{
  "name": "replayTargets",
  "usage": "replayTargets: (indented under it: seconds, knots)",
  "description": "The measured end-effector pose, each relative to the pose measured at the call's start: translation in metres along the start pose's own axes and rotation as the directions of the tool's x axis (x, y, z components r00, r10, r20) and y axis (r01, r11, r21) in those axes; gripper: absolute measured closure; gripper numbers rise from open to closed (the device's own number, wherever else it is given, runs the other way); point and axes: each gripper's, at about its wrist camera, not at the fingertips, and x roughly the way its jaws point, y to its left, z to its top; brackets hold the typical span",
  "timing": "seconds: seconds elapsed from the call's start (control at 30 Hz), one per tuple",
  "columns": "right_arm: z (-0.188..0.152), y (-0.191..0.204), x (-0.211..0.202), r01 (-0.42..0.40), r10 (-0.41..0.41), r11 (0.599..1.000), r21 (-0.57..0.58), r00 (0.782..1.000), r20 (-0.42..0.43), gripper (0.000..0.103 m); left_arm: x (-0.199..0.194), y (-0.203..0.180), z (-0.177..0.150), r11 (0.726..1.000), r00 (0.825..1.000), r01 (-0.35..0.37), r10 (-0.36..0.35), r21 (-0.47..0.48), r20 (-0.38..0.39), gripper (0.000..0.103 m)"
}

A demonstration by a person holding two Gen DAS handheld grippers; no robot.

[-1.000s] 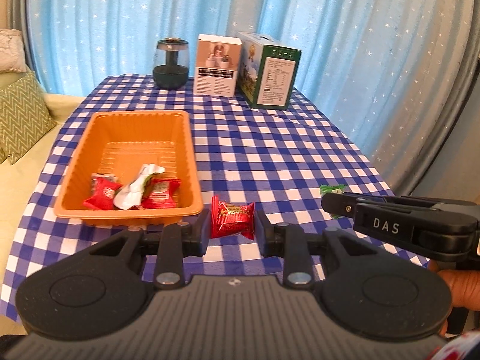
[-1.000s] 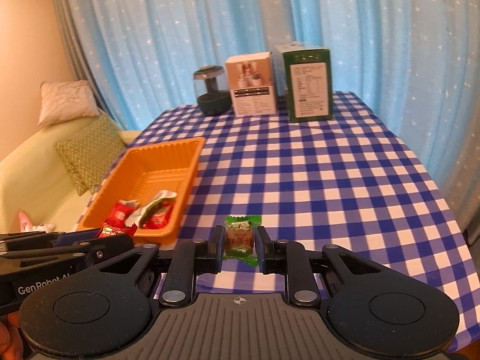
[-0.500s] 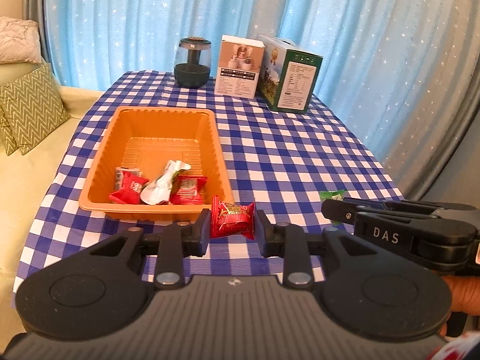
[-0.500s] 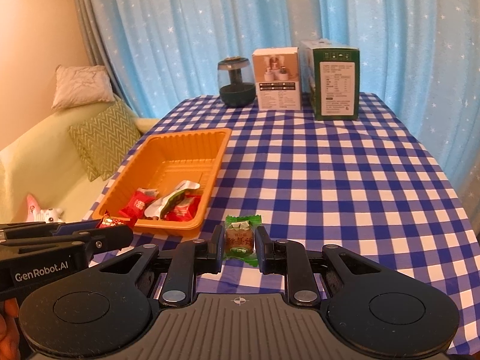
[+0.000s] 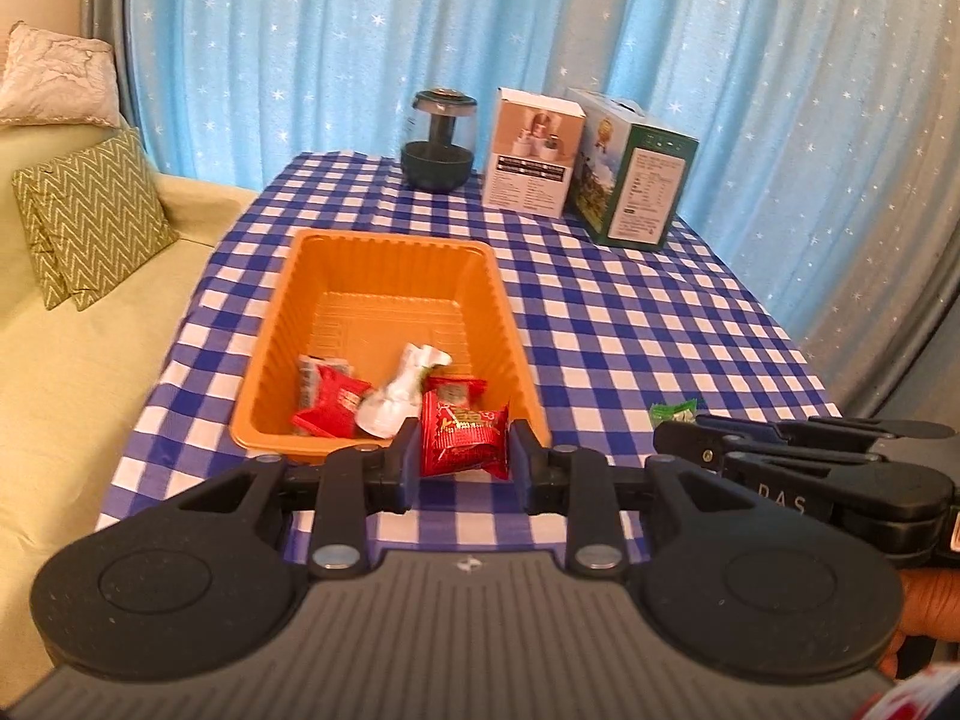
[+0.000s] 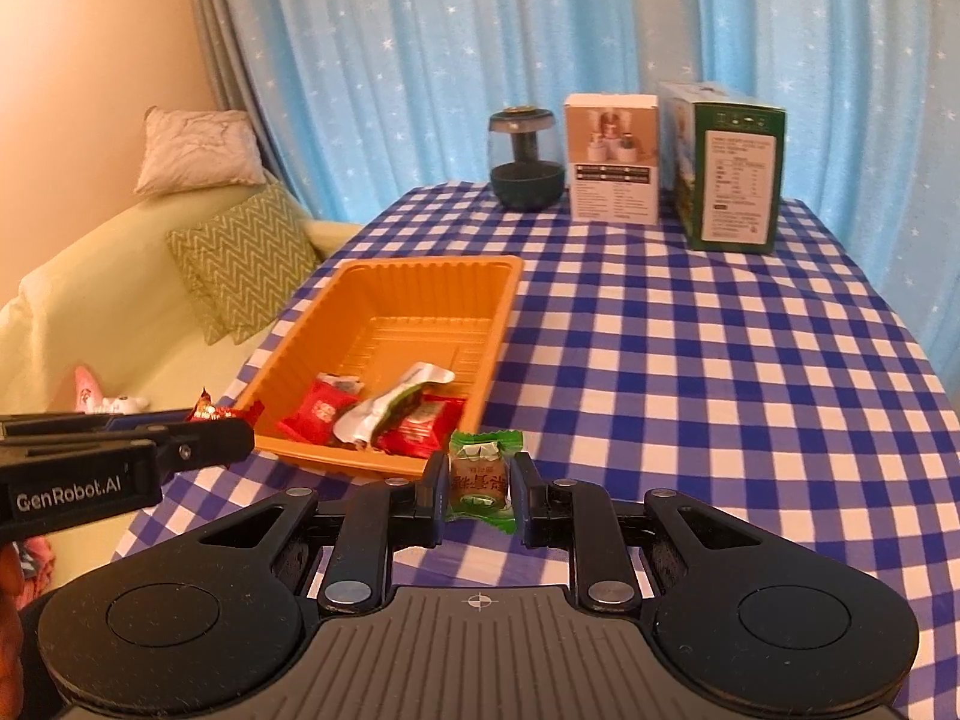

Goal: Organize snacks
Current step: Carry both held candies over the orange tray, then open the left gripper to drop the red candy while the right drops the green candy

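An orange tray lies on the blue checked tablecloth with several wrapped snacks at its near end, red ones and a white one. My left gripper is shut on a red snack packet, held just over the tray's near right corner. My right gripper is shut on a green-wrapped candy, just right of the tray's near corner. From the left wrist view that green candy shows at the right gripper's tip; from the right wrist view the red packet peeks past the left gripper.
At the table's far end stand a dark round jar, a white box and a green box. A yellow-green sofa with cushions lies to the left. Blue curtains hang behind. A hand holds the right gripper.
Both grippers have moved left toward the tray with their snacks still held. The tray now sits closer to the middle of both views, and the red packet is over its near edge.
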Motion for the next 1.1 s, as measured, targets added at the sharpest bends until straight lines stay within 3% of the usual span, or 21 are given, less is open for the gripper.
replayTargets:
  seconds: [0.53,1.1]
  knots:
    - [0.026,0.025,0.045,-0.06,0.059,0.998,-0.037,0.998,-0.014,0.081,0.02,0.041,0.024,0.999,0.999,-0.044,0.044,0.0,-0.005,0.076]
    - [0.062,0.022,0.106,-0.087,0.085,0.995,-0.046,0.995,-0.051,0.081,0.082,0.066,0.053,0.999,0.999,-0.03,0.032,0.04,-0.042,0.076]
